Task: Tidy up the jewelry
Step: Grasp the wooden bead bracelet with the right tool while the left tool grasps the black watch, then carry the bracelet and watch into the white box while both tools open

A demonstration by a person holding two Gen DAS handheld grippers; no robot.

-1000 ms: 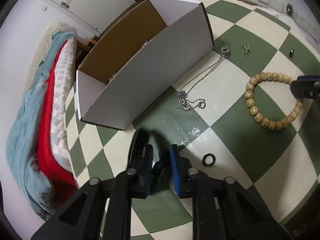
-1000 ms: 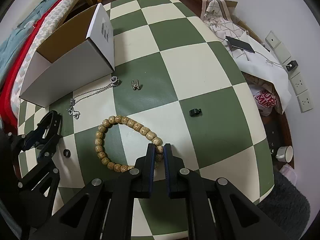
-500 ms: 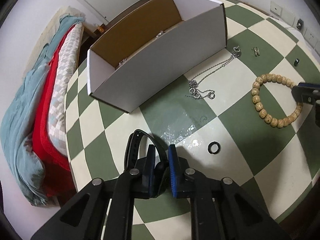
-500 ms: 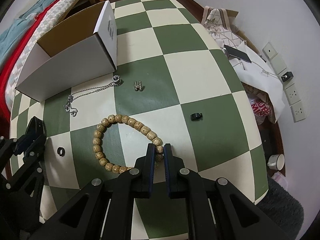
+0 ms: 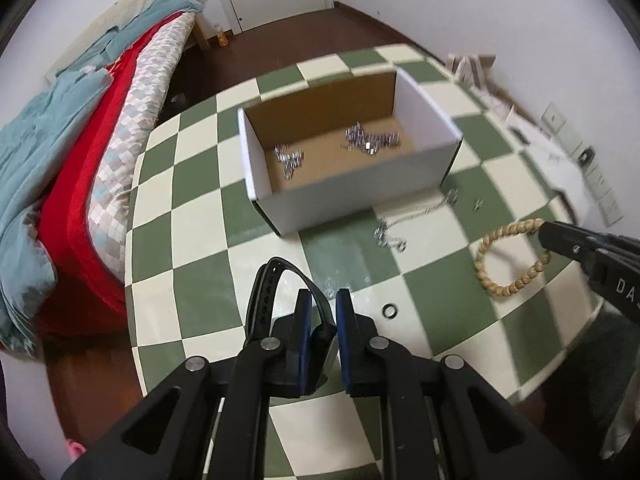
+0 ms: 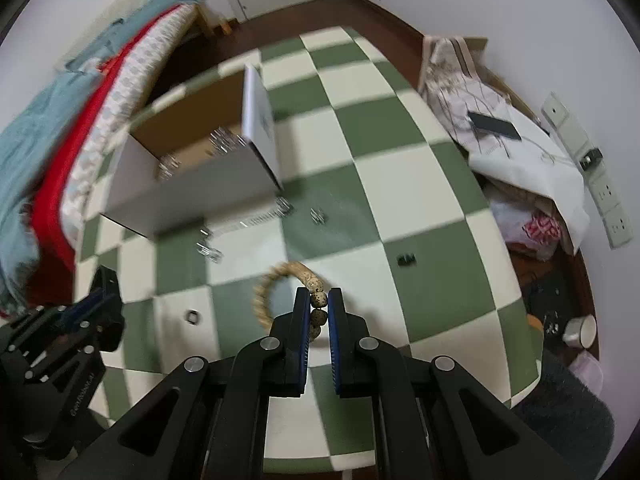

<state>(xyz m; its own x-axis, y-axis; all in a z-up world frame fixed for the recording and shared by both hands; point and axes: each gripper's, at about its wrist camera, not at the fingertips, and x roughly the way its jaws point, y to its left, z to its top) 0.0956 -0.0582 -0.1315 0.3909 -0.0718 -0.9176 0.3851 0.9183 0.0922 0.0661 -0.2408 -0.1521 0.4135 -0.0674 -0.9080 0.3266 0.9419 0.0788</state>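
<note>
My left gripper point(image 5: 323, 300) is shut on a black watch point(image 5: 276, 280) and holds it above the table, its strap looping up to the left. My right gripper point(image 6: 319, 298) is shut on a wooden bead bracelet point(image 6: 280, 280), which hangs off the table; the bracelet also shows in the left wrist view point(image 5: 508, 256). A white cardboard box point(image 5: 352, 196) with silver jewelry inside stands beyond. A silver chain necklace point(image 5: 404, 224) lies in front of the box. A small black ring point(image 5: 390, 311) lies on the checkered table.
A small silver clasp point(image 6: 319, 216) and a small black clip point(image 6: 406, 259) lie on the green and cream checkered table point(image 6: 420, 208). A bed with red and blue bedding point(image 5: 60, 152) runs along the left. A cluttered bag and phone point(image 6: 494, 126) sit at the right.
Both grippers have risen well above the table. The watch came up with the left gripper and the bracelet came up with the right. The box's inside now shows.
</note>
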